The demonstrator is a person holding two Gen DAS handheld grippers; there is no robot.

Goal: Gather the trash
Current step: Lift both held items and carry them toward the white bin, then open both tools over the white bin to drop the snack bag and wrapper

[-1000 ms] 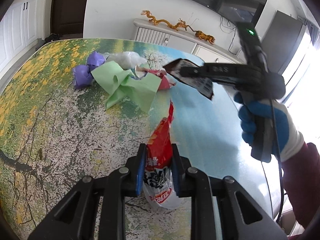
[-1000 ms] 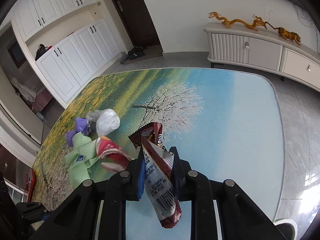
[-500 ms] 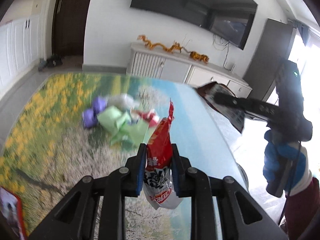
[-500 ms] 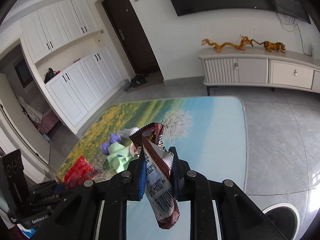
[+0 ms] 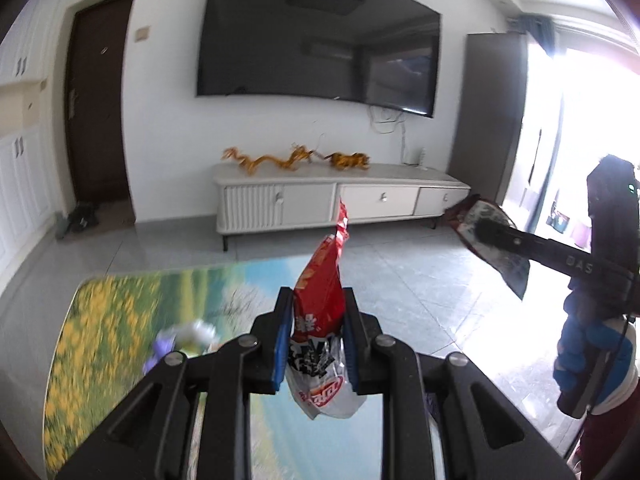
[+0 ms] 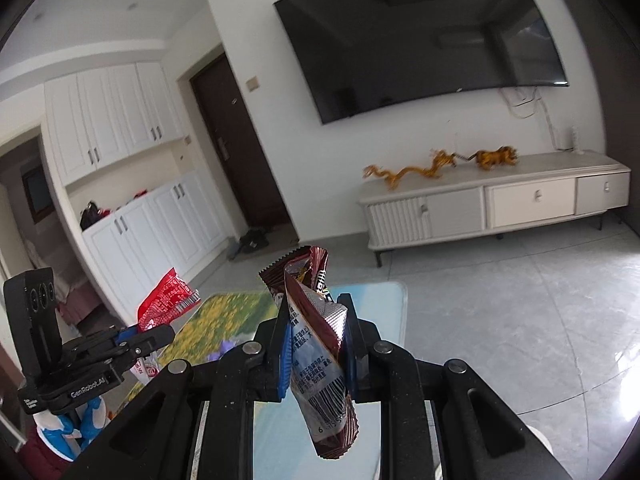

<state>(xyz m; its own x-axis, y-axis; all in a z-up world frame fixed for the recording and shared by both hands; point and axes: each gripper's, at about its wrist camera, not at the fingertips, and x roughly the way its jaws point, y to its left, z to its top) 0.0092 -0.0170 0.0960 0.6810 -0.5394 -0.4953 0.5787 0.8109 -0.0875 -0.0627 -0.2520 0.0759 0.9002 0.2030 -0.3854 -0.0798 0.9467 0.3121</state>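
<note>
My left gripper [image 5: 316, 320] is shut on a red and white snack bag [image 5: 320, 300], whose red tip sticks up past the pads. My right gripper [image 6: 316, 332] is shut on a dark red foil wrapper [image 6: 320, 344] with a barcode end hanging below. Each gripper shows in the other's view: the right one [image 5: 486, 236] at the far right with its wrapper, held by a blue and white gloved hand [image 5: 588, 360]; the left one [image 6: 154, 332] at lower left with the red bag [image 6: 166, 298]. Both are lifted above the picture-printed table [image 5: 120, 320], where blurred purple and white trash [image 5: 180, 340] lies.
A white low cabinet [image 5: 340, 196] with gold dragon figures [image 5: 268, 158] stands against the far wall under a large dark screen [image 5: 316, 44]. Grey tiled floor [image 6: 520, 300] lies beyond the table. White cupboards [image 6: 160, 216] and a dark door [image 6: 236, 152] stand to the left.
Both grippers rose from the table with their wrappers still held, and the views tipped up toward the wall. The trash pile slid to the bottom of both views. The right gripper moved rightward.
</note>
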